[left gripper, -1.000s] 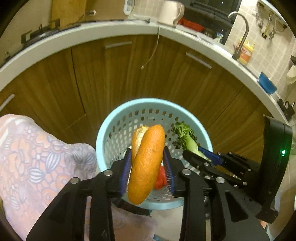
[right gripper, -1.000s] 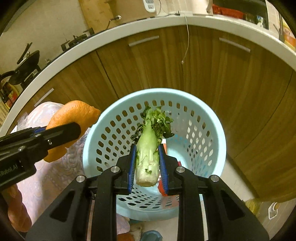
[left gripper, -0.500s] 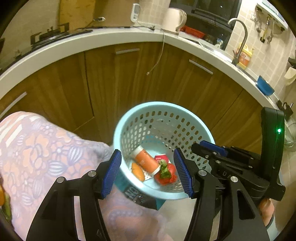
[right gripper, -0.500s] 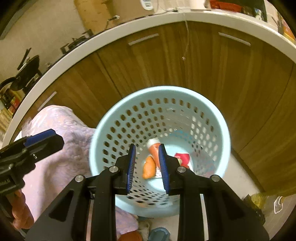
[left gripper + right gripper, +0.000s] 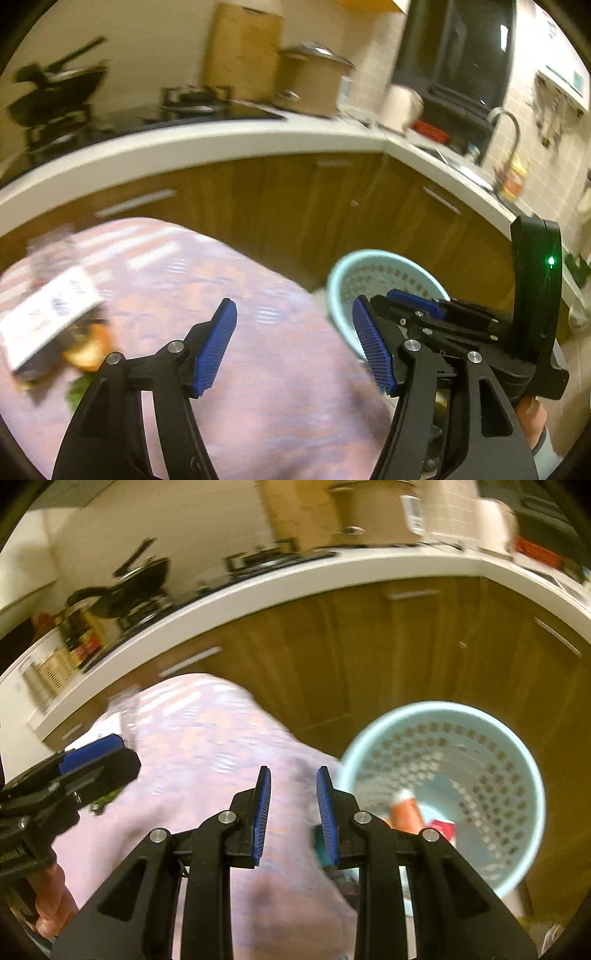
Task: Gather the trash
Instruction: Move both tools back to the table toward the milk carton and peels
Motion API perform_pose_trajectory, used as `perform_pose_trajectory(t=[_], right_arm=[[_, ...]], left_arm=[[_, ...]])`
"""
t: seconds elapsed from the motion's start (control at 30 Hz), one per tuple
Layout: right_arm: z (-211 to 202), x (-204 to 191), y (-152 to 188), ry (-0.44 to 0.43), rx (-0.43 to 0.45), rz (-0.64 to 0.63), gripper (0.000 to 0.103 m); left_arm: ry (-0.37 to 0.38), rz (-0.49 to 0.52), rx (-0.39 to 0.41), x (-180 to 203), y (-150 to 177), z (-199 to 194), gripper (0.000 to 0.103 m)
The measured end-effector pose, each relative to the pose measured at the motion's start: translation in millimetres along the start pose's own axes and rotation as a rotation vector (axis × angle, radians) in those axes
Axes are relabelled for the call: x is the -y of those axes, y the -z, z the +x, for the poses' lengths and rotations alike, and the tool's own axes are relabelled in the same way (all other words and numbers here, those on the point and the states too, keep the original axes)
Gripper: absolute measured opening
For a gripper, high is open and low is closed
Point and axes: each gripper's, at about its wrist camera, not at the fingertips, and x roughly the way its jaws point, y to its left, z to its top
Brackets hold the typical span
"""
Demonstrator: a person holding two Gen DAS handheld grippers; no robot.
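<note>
Now poised above the pink patterned cloth (image 5: 288, 387), with the pale blue basket (image 5: 443, 707) off to the right on the floor, just beside the cloth's edge. Left gripper (image 5: 291, 314): jaws just been opening, standing wide, nothing between. Right gripper (image 5: 293, 775): only a narrow gap, likewise empty. Remaining trash at the cloth's far left: a white carton (image 5: 48, 317), probably light and crushable, best pinched across its short width. Touching it, an orange scrap (image 5: 88, 350), too blurred to identify, likely soft, so squeeze gently. Lowest, a green leaf (image 5: 75, 393), limp, best taken near the stem.
</note>
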Motion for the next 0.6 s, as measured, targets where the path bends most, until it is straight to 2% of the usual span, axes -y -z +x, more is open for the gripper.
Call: perform_pose_trajectory(t=[0.13, 0.2, 0.3, 0.4, 0.57, 0.6], right_arm=[[9.6, -42.1, -6.8, -0.040, 0.013, -0.046, 0.023], [18.1, -67.5, -9.4, -0.065, 0.011, -0.074, 0.026], [32.0, -100.2, -8.8, -0.100, -0.003, -0.118, 0.033], [46.1, -127.1, -4.4, -0.114, -0.005, -0.154, 0.047], [70.2, -159.9, 6.3, -0.106, 0.022, -0.243, 0.048], [76.3, -164.7, 8.2, -0.102, 0.017, -0.256, 0.048]], left_arm=[[-0.078, -0.033, 0.066, -34.8, -0.9, -35.0, 0.068], [-0.106, -0.056, 0.090, -51.1, 0.0, -49.4, 0.071], [-0.164, -0.080, 0.124, -82.7, 3.8, -72.4, 0.078], [-0.208, -0.097, 0.141, -107.7, 10.2, -87.0, 0.085], [-0.251, -0.133, 0.155, -154.8, 22.6, -97.8, 0.090], [-0.279, -0.131, 0.151, -164.1, 24.3, -95.6, 0.090]])
